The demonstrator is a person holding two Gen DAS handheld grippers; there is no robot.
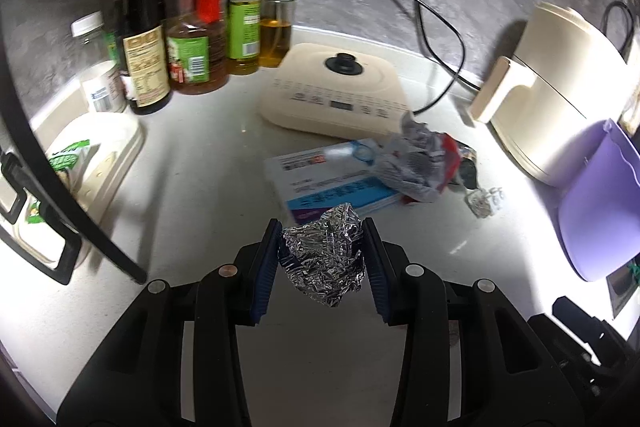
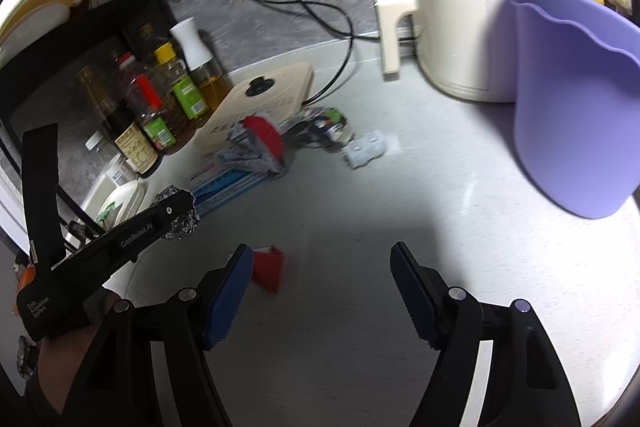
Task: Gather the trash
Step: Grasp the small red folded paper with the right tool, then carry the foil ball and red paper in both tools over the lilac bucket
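Trash is what we are gathering, and on the left we have a foil ball (image 1: 323, 259) clamped between the pads of the left gripper (image 1: 323, 261), lifted just off the desk (image 1: 200, 187). Past it a blue box (image 1: 336, 193) with a crumpled wrapper (image 1: 416, 163) and a clear plastic scrap (image 1: 482, 201) lie uncollected. Further right, our right gripper (image 2: 322, 293) stands wide and empty beside a red scrap (image 2: 270, 267); the purple bin (image 2: 572, 107) waits at far right, so most remains, we judge.
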